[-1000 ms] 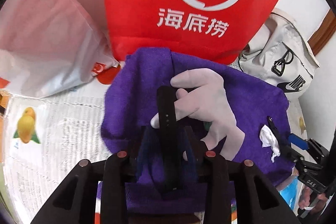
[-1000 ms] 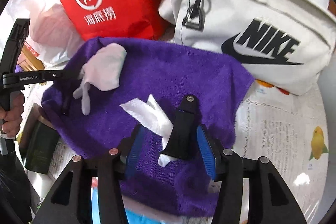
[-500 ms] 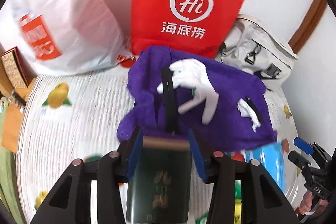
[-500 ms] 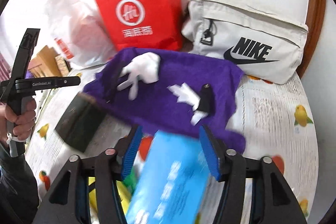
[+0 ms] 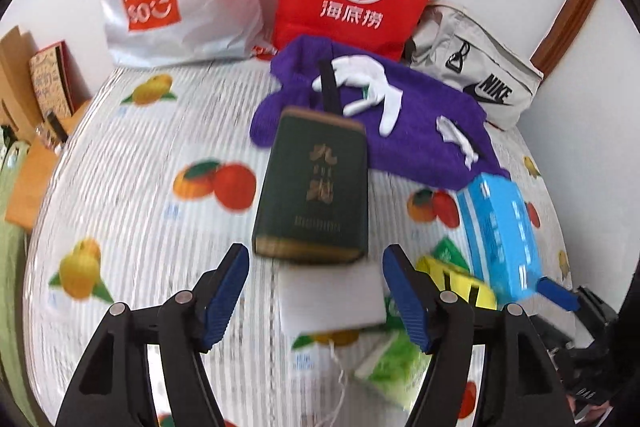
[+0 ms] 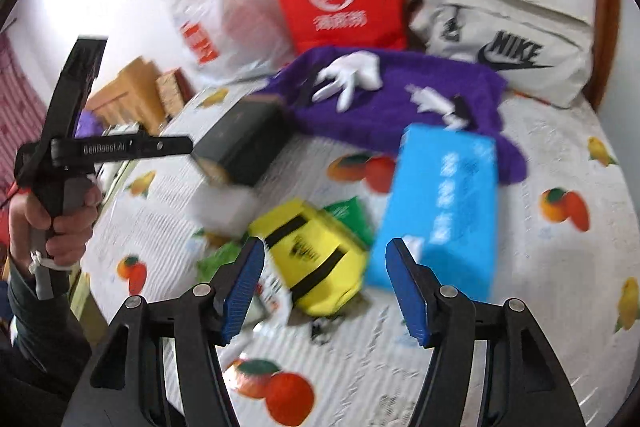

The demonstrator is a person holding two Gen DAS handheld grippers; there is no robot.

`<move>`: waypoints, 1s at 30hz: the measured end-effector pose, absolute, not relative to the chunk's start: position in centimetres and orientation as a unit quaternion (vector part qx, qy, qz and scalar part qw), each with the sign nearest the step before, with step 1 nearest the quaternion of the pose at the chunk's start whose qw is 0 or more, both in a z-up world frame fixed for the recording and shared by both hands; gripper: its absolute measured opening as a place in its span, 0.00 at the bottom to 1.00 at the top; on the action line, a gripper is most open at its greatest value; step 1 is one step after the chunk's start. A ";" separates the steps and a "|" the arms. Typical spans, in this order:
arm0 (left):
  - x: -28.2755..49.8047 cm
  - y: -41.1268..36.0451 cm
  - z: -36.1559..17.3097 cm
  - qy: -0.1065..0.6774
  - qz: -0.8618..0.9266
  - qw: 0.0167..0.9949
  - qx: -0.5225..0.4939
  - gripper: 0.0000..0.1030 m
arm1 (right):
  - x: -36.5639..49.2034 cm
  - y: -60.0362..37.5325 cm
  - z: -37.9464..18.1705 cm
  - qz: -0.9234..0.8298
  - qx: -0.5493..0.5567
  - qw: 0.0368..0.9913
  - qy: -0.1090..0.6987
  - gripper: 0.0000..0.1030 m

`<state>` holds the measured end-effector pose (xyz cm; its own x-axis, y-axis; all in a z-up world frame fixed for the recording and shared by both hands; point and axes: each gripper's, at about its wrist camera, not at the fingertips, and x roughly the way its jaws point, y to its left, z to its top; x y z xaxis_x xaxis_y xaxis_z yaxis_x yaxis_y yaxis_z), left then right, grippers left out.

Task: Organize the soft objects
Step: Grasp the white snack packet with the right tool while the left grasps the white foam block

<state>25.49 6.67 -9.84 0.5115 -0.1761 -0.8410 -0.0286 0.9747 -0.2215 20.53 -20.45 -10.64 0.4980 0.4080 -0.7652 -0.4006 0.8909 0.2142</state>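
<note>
Holding both grippers empty with jaws opening, left gripper (image 5: 316, 291) below the dark green box (image 5: 314, 183) and right gripper (image 6: 324, 287) at lower centre, I judge the purple towel (image 5: 420, 131) with white glove (image 5: 368, 83) upper centre stays piled for sorting.

glove (image 5: 362, 77) on towel (image 5: 420, 143), bags behind the towel, boxes before it, pouch (image 6: 316, 259) between boxes
</note>
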 end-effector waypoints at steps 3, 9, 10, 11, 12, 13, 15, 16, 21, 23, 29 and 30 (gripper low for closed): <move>24.3 6.8 -10.7 0.502 -0.038 0.858 -0.105 0.66 | 20.2 -18.9 -12.5 0.251 -0.006 0.856 0.452 0.60; 22.7 7.5 -12.1 0.511 -0.032 0.851 -0.119 0.66 | 20.1 -16.9 -15.3 0.275 -0.027 0.837 0.472 0.14; 22.6 7.6 -12.3 0.513 -0.031 0.849 -0.120 0.66 | 19.8 -16.8 -15.5 0.280 -0.029 0.837 0.469 0.09; 22.5 7.7 -12.6 0.516 -0.030 0.848 -0.122 0.66 | 19.6 -16.8 -15.5 0.283 -0.029 0.838 0.466 0.08; 22.4 7.7 -12.7 0.517 -0.029 0.847 -0.124 0.66 | 19.2 -17.0 -15.3 0.283 -0.027 0.842 0.459 0.06; 22.3 7.7 -12.8 0.517 -0.030 0.847 -0.125 0.66 | 19.0 -17.5 -15.0 0.281 -0.021 0.846 0.453 0.05; 22.0 7.8 -12.8 0.513 -0.031 0.848 -0.129 0.66 | 18.3 -18.5 -14.1 0.276 -0.008 0.853 0.442 0.04; 21.9 7.9 -12.8 0.511 -0.032 0.849 -0.130 0.66 | 17.9 -19.2 -13.5 0.271 -0.001 0.858 0.436 0.04; 21.7 7.2 -12.9 0.507 -0.036 0.852 -0.123 0.66 | 15.7 -22.4 -11.2 0.227 0.001 0.881 0.416 0.03; 21.8 6.7 -13.3 0.507 -0.042 0.852 -0.122 0.66 | 14.9 -23.7 -10.9 0.201 -0.007 0.889 0.413 0.03; 22.7 4.5 -14.5 0.509 -0.047 0.853 -0.103 0.71 | 14.1 -26.4 -12.6 0.158 0.003 0.887 0.434 0.03; 22.9 4.1 -14.6 0.510 -0.047 0.854 -0.096 0.71 | 14.2 -26.5 -13.1 0.154 0.004 0.885 0.438 0.03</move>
